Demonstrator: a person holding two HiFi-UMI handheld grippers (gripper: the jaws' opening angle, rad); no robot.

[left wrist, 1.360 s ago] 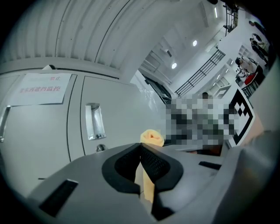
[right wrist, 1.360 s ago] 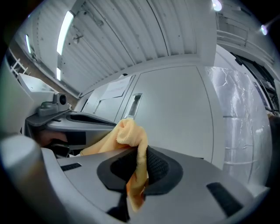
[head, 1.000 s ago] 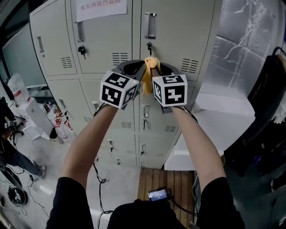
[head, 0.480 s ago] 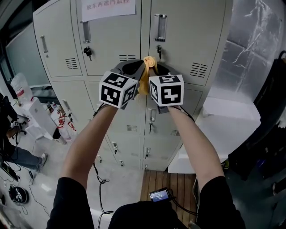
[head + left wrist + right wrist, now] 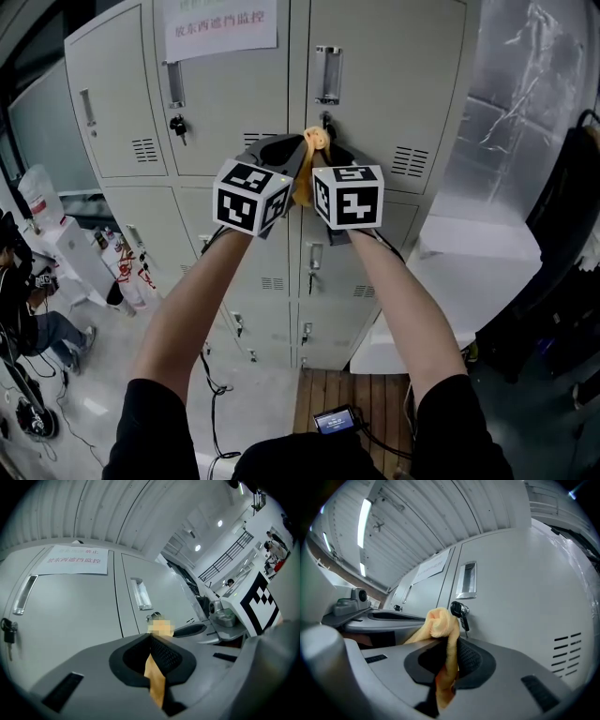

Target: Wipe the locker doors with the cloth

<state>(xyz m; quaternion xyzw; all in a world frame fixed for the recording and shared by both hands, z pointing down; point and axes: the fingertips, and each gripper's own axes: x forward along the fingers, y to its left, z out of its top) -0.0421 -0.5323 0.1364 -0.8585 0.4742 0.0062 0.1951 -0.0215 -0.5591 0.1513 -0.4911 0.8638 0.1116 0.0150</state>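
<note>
An orange cloth [image 5: 315, 141] is bunched between my two grippers, which are held close together in front of the grey locker doors [image 5: 394, 84]. The left gripper [image 5: 296, 148] is shut on one part of the cloth [image 5: 156, 681]. The right gripper [image 5: 330, 150] is shut on another part, and a wad of cloth [image 5: 439, 622] sticks out above its jaws. This wad lies just below the key [image 5: 325, 120] and handle [image 5: 327, 73] of the upper right door. The upper left door carries a paper notice [image 5: 220, 23].
A foil-covered wall [image 5: 525, 84] and a white ledge [image 5: 469, 239] stand right of the lockers, with dark hanging fabric [image 5: 562, 234] beyond. Wooden flooring [image 5: 347, 389] lies at the locker base. At the far left are cartons [image 5: 80, 248] and a person [image 5: 28, 319].
Both grippers, still together on the cloth, now sit closer under the key of the upper right door. The head view has shifted slightly.
</note>
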